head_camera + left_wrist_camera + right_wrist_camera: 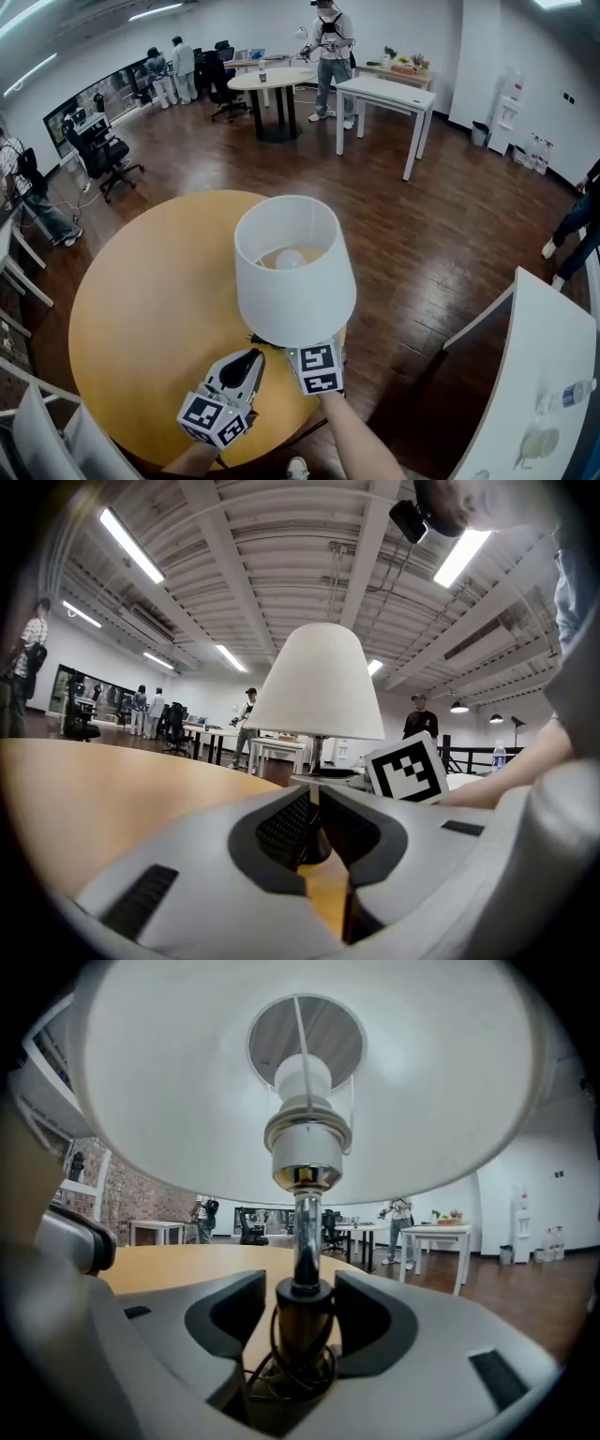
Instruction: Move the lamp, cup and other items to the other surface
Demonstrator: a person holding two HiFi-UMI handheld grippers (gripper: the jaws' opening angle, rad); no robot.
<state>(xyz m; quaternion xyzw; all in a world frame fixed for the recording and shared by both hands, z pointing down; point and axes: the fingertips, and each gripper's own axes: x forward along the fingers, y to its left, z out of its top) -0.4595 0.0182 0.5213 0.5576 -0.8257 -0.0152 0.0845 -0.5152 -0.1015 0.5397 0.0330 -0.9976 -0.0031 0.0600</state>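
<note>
A lamp (292, 267) with a white shade stands near the front right edge of the round wooden table (141, 309). In the right gripper view its chrome stem (302, 1232) rises into the shade, and the brown lower stem with black cord wound round it stands between the jaws. My right gripper (302, 1309) is open around that lower stem, with a little table showing beside it. In the head view its tips (302, 345) are hidden under the shade. My left gripper (253, 358) lies low just left of the lamp (319, 682), jaws almost together and empty (317, 803).
A white table (534, 375) with a bottle (567, 394) stands at the right. White tables (384, 94), a round white table (272, 80), office chairs (103, 155) and several people are far back on the dark wood floor.
</note>
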